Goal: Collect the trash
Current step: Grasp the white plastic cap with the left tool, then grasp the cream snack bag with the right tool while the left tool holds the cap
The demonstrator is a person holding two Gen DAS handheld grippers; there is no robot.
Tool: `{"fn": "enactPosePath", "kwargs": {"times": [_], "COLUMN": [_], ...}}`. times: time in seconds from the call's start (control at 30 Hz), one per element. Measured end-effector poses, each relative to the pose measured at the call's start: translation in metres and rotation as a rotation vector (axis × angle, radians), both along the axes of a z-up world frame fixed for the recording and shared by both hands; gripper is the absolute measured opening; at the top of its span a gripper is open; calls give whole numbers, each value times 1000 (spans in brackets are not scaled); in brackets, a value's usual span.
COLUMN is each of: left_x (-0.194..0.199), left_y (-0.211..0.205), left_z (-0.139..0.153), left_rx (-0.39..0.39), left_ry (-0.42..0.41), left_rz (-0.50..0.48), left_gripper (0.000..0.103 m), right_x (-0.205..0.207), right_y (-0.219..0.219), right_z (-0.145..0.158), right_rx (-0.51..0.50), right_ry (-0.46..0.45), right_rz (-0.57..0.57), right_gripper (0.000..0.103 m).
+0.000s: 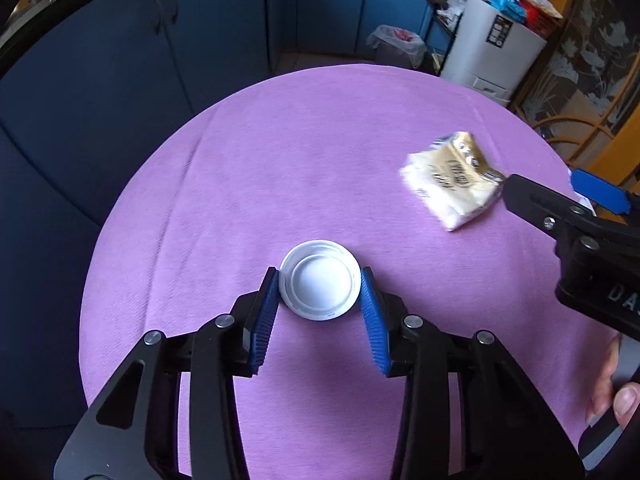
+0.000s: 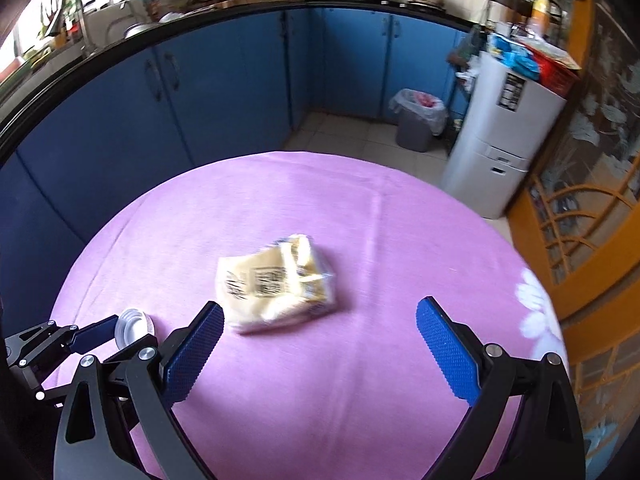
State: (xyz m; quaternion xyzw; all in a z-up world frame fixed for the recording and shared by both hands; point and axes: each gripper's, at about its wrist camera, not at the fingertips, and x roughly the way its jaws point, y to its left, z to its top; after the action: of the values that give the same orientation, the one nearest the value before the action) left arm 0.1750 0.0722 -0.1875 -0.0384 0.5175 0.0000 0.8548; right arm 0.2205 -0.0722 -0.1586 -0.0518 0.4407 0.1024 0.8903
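A round white plastic lid (image 1: 319, 285) lies on the purple-clothed round table (image 1: 304, 152). My left gripper (image 1: 319, 276) has its blue pads against the lid's two sides, shut on it. A crumpled cream-yellow snack wrapper (image 2: 276, 284) lies near the table's middle, just ahead of my right gripper (image 2: 320, 304). That gripper stands wide open, its left fingertip close to the wrapper's near corner and nothing between its pads. In the left wrist view the wrapper (image 1: 452, 184) sits to the right, with the right gripper (image 1: 540, 180) reaching in beside it. The lid (image 2: 132, 328) shows at the lower left of the right wrist view.
A grey bin with a plastic liner (image 2: 418, 120) stands on the tiled floor beyond the table, beside a white appliance (image 2: 500, 140). Blue cabinets (image 2: 200, 92) run behind. A wooden screen (image 2: 592, 216) is at the right. A person's fingers (image 1: 616, 392) hold the right gripper.
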Motion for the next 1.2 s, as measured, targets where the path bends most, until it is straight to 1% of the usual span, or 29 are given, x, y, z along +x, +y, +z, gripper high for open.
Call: {"fn": "enactPosePath", "kwargs": {"times": [0.07, 0.1, 0.17, 0.23, 0.33, 0.43, 0.5, 0.53, 0.6, 0.63, 0.7, 0.73, 0.87, 0.93, 1.07, 1.2], "left_x": [-3, -4, -6, -6, -6, -8, -9, -9, -9, -9, -10, -10, -13, -14, -16, -16], "left_y": [9, 13, 19, 26, 33, 36, 37, 36, 34, 33, 29, 28, 24, 23, 24, 26], "left_z": [0, 1, 3, 2, 2, 4, 5, 6, 8, 8, 9, 10, 14, 14, 16, 18], "left_rx": [-4, -22, -13, -29, -39, -44, -44, -44, -44, -42, -36, -33, -20, -15, -15, -18], "left_ry": [-1, -3, -13, -8, -4, -6, -8, -9, -10, -12, -15, -17, -26, -29, -29, -34], "left_rz": [13, 13, 32, 44, 63, 68, 69, 69, 70, 71, 69, 69, 71, 72, 79, 81], "left_gripper": [41, 41, 41, 41, 41, 41, 41, 41, 41, 41, 41, 41, 41, 41, 41, 41], "right_x": [3, 5, 8, 11, 15, 14, 13, 11, 8, 6, 1, -2, -11, -15, -21, -16], "right_y": [9, 13, 22, 31, 37, 39, 39, 39, 38, 37, 36, 35, 28, 24, 19, 17], "right_z": [-3, -5, -9, -15, -23, -27, -26, -25, -23, -22, -17, -14, -11, -10, -4, -1], "right_rx": [-7, -12, -24, -50, -70, -65, -67, -79, -60, -45, -38, -28, -5, 3, 13, 27], "right_ry": [7, 11, 24, 35, 56, 65, 65, 59, 62, 63, 46, 42, 38, 39, 27, 29], "right_rz": [24, 35, 59, 73, 78, 80, 87, 83, 95, 106, 114, 111, 108, 105, 107, 100], "right_gripper": [94, 94, 94, 94, 94, 94, 84, 70, 64, 56, 34, 8, 8, 5, 3, 3]}}
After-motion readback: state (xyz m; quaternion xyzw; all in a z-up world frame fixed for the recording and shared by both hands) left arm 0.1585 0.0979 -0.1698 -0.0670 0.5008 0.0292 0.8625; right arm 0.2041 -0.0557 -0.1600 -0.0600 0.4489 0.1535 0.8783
